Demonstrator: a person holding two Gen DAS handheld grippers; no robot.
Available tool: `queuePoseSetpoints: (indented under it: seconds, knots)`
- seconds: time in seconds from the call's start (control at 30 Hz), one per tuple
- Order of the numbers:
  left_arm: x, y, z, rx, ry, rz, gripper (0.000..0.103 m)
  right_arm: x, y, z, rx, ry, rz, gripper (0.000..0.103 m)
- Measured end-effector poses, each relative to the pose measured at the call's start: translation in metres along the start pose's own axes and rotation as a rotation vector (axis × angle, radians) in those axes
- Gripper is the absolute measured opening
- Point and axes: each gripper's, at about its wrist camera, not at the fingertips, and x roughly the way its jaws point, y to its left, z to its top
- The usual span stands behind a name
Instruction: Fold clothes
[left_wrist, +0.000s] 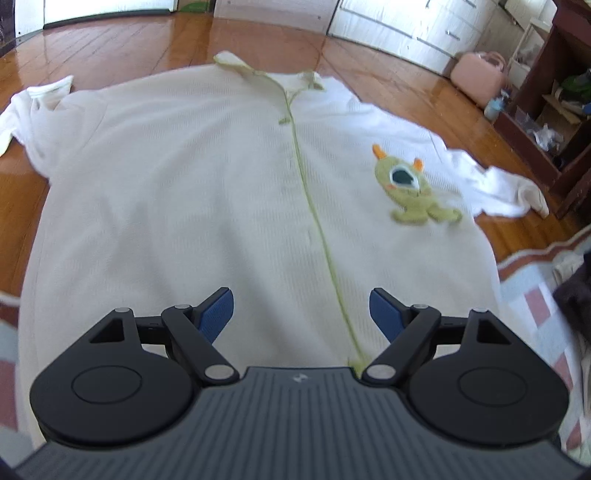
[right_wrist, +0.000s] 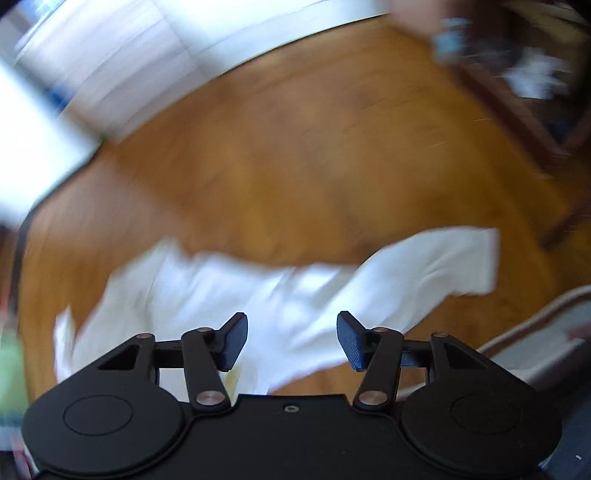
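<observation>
Left wrist view showed the white garment (left_wrist: 207, 192) spread flat, left gripper (left_wrist: 301, 314) open and empty; right gripper (right_wrist: 291, 341) open over the sleeve (right_wrist: 424, 266). I'd grab the cuff and fold inward.

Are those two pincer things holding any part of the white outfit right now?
No. The left gripper and right gripper both stand open above the white garment, nothing between their pads.

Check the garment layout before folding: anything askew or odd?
The white garment lies flat on the wood floor, but the sleeve beside the green monster patch is crumpled, and the collar is turned over unevenly. Nothing looks damaged or spilled.
</observation>
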Motion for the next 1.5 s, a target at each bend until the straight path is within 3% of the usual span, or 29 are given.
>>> queuePoseSetpoints:
  seconds: [0.17, 0.27, 0.33, 0.47, 0.6, 0.63, 0.67, 0.7, 0.73, 0.77, 1.03, 1.2, 1.23, 1.27, 1.3, 1.37, 1.5]
  knots:
    - [-0.008, -0.014, -0.005, 0.025, 0.038, 0.01, 0.081, 0.07, 0.041, -0.134, -0.268, 0.049, 0.098, 0.059]
    - [-0.009, -0.03, -0.007, 0.068, 0.061, 0.015, 0.081, 0.094, 0.048, -0.206, -0.36, 0.011, 0.104, 0.059]
    - [-0.009, -0.039, -0.007, 0.085, 0.066, 0.012, 0.079, 0.105, 0.042, -0.235, -0.365, -0.019, 0.094, 0.059]
    - [-0.012, -0.048, -0.002, 0.051, 0.056, -0.042, 0.078, 0.122, 0.013, -0.265, -0.268, -0.043, 0.085, 0.061]
    - [-0.01, -0.066, -0.003, 0.1, 0.067, -0.081, 0.077, 0.129, -0.001, -0.285, -0.348, -0.03, 0.043, 0.063]
    - [-0.009, -0.071, -0.004, 0.111, 0.074, -0.096, 0.077, 0.133, -0.005, -0.288, -0.34, -0.02, 0.065, 0.063]
    - [-0.008, -0.076, -0.005, 0.118, 0.083, -0.113, 0.077, 0.136, -0.007, -0.293, -0.344, -0.013, 0.102, 0.048]
    - [-0.006, -0.082, -0.006, 0.12, 0.091, -0.133, 0.077, 0.139, -0.008, -0.298, -0.351, -0.007, 0.14, 0.021]
    - [-0.004, -0.087, -0.008, 0.118, 0.1, -0.156, 0.077, 0.138, -0.005, -0.302, -0.376, -0.032, 0.136, 0.01]
    - [-0.002, -0.092, -0.01, 0.115, 0.109, -0.179, 0.077, 0.136, -0.001, -0.306, -0.404, -0.063, 0.123, 0.006]
    - [0.014, -0.12, -0.028, 0.008, 0.199, -0.371, 0.079, 0.093, 0.058, -0.335, -0.537, -0.189, 0.157, 0.006]
    - [0.039, -0.124, -0.039, 0.04, 0.271, -0.37, 0.079, 0.109, 0.087, -0.336, -0.58, -0.16, 0.226, 0.006]
    - [0.045, -0.12, -0.041, 0.026, 0.285, -0.355, 0.077, 0.112, 0.089, -0.337, -0.577, -0.154, 0.23, 0.008]
    - [0.049, -0.115, -0.043, 0.016, 0.275, -0.352, 0.068, 0.112, 0.088, -0.337, -0.565, -0.146, 0.246, 0.011]
    - [0.048, -0.112, -0.042, 0.017, 0.258, -0.34, 0.042, 0.113, 0.087, -0.337, -0.552, -0.136, 0.264, 0.011]
    - [0.05, -0.108, -0.039, 0.046, 0.259, -0.268, 0.012, 0.11, 0.08, -0.334, -0.527, -0.112, 0.292, 0.015]
    - [0.052, -0.088, -0.035, -0.032, 0.262, -0.253, 0.009, 0.096, 0.056, -0.329, -0.485, -0.122, 0.233, 0.036]
